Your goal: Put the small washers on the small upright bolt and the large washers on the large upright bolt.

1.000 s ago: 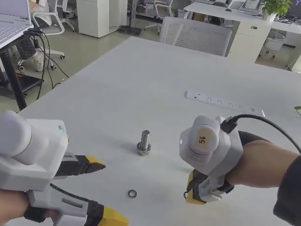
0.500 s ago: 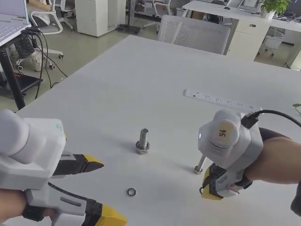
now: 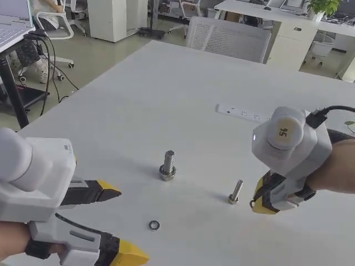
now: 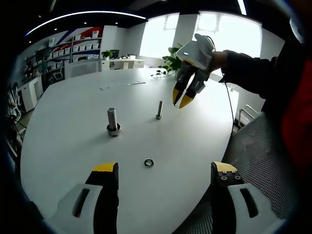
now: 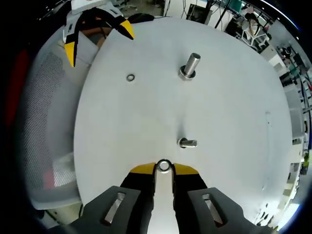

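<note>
Since your right gripper pinches a small washer just short of the small upright bolt, centre its hole over the tip, lower straight. Left gripper gapes wide, empty; loose washer lies near the large bolt.

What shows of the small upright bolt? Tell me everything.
The small upright bolt is slim, silvery metal, standing on its wider head on the white table, shank up. It stands apart from the large bolt and the loose washer. Only the table touches it. The right gripper, shut on a small washer, hangs beside it without contact.
</note>
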Available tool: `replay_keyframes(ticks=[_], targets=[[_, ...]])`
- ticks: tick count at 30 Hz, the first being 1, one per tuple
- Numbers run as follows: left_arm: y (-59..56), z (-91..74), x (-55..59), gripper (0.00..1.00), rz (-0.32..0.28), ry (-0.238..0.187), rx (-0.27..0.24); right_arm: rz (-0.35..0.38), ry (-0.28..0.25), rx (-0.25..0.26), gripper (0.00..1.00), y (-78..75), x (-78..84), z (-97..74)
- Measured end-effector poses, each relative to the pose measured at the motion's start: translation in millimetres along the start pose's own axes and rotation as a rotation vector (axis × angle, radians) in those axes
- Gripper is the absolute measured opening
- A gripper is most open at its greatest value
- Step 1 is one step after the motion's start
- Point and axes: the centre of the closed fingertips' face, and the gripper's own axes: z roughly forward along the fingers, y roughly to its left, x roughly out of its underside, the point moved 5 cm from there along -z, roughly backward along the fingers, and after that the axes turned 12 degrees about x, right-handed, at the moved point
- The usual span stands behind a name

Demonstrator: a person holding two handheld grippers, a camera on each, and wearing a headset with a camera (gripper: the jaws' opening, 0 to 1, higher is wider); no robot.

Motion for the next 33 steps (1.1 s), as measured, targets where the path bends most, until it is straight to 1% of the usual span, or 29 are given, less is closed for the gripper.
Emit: replay_keyframes(ticks=[4,8,16,25,33], targets=[[0.1,0.1,-0.1,0.77,0.0,-0.001,0.0,-0.008,-0.003,0.011,0.14,-6.5,-3.7,-4.9],[0.3,0.3,-0.1,0.77,0.0,-0.002,0.0,-0.02,-0.012,0.027,0.14,-14.3,-10.8,-11.2],[0.3,-0.3,-0.5,0.77,0.0,-0.005,-0.002,-0.051,-0.016,0.045,0.14,-25.4,-23.2,-17.0],[-0.4,-1.0,-1.3,0.77,0.001,-0.004,-0.003,-0.078,-0.009,0.039,0.14,-32.6,-29.6,-15.0],[0.4,-2.2,-2.1,0.77,-0.005,-0.006,-0.003,-0.094,0.005,0.017,0.14,-33.2,-31.8,-5.8]])
